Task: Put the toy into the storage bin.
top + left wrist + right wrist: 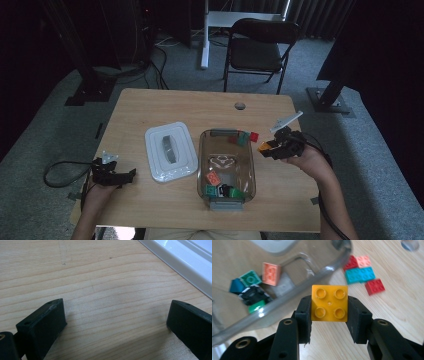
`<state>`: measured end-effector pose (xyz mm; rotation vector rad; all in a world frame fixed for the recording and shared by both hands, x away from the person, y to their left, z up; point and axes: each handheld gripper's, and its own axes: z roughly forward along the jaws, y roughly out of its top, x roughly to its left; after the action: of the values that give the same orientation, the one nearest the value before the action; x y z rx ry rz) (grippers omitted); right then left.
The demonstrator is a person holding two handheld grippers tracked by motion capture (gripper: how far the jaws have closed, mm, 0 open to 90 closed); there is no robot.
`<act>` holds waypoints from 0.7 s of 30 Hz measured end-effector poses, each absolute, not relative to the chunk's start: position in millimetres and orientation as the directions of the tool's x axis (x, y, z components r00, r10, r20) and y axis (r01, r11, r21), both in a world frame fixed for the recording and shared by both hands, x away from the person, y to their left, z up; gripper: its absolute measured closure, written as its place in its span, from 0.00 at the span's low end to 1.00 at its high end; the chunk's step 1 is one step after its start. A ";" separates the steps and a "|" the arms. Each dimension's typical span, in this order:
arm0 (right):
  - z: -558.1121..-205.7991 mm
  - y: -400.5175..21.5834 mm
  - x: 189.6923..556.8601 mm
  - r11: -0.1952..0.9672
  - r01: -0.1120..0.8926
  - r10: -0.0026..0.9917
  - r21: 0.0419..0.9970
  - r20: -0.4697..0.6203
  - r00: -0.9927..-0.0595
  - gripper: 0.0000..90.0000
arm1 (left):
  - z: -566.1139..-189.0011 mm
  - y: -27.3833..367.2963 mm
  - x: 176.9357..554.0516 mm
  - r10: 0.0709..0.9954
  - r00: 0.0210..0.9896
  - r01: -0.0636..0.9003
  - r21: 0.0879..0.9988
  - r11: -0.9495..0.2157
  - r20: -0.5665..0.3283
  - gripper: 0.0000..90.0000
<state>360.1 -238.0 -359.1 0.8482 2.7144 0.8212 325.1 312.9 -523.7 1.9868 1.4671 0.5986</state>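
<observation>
Right gripper (329, 322) is clamped on a yellow four-stud brick (329, 303); the brick sits square between the two black jaws, studs facing the camera, held clear above the table (150, 107). In the high view the right gripper (278, 146) hangs just right of the clear plastic bin (251, 165), with the brick's yellow showing at its left tip.

Left gripper (120, 176) rests at the near left of the table, jaws apart, nothing between them; in the left gripper view only bare wood grain lies between the jaws, and the white lid (185, 263) edge crosses the far right corner.

Bin, centre: holds an orange brick (212, 177), a green brick (210, 189) and a black piece (227, 190) at its near end. Loose red and teal bricks (245, 137) lie on the table at its far right corner. White lid (170, 150) lies flat just left of the bin.

Table: pale wood, cable hole (240, 106) at far centre. Beyond it: grey carpet, a black folding chair (257, 47), dark stands and cables.
</observation>
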 end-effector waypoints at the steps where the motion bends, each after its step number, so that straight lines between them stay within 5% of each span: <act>1: -356.9 -234.4 357.9 0.688 0.463 0.561 0.559 -0.006 -0.827 0.65 | -523.7 312.9 325.1 0.957 0.291 0.691 0.689 -0.217 0.010 0.03; 21: -360.1 -153.3 328.6 0.836 0.238 0.274 0.494 0.001 -0.962 0.65 | -523.6 312.9 325.0 0.957 0.291 0.693 0.688 -0.218 0.009 0.03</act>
<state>328.6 -153.3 -360.1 0.4109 2.9432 0.7774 325.0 312.9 -523.6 1.9894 1.4680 0.5957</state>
